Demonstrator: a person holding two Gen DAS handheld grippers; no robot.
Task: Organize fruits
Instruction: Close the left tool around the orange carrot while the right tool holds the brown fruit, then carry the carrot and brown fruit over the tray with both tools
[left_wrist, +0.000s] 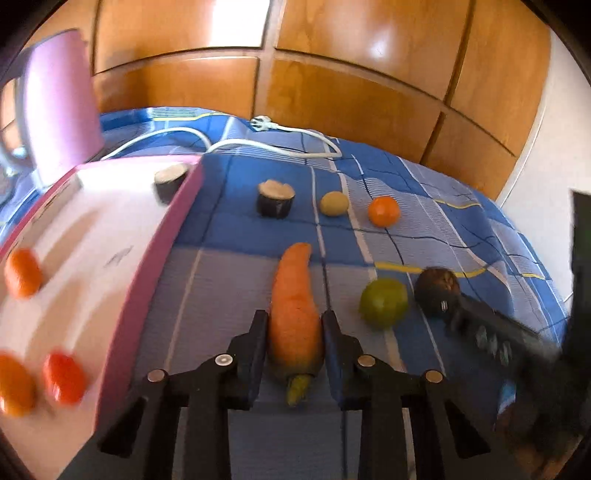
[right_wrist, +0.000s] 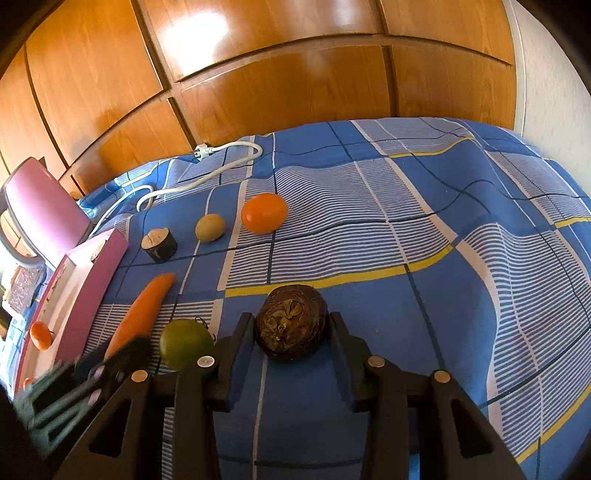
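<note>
Orange and tapering, the carrot (left_wrist: 295, 314) lies on the blue checked bedspread (left_wrist: 424, 229) just beside the pink box (left_wrist: 147, 277), its thick end pinched by the left gripper (left_wrist: 294, 325). Beyond a green fruit (right_wrist: 186, 343) from the carrot, the right gripper (right_wrist: 291, 325) clasps a dark brown wrinkled fruit (right_wrist: 291, 321).

On the blue checked bedspread (right_wrist: 424, 206) lie one carrot (left_wrist: 295, 314), one orange (left_wrist: 384, 210), one kiwi (left_wrist: 334, 203), one green fruit (left_wrist: 384, 302) and one dark brown wrinkled fruit (right_wrist: 291, 321). Two dark cut chunks show, one on the cloth (left_wrist: 276, 197) and one in the pink box (left_wrist: 171, 179). Three small orange-red fruits (left_wrist: 24, 271) sit in that pink box (left_wrist: 147, 277).
</note>
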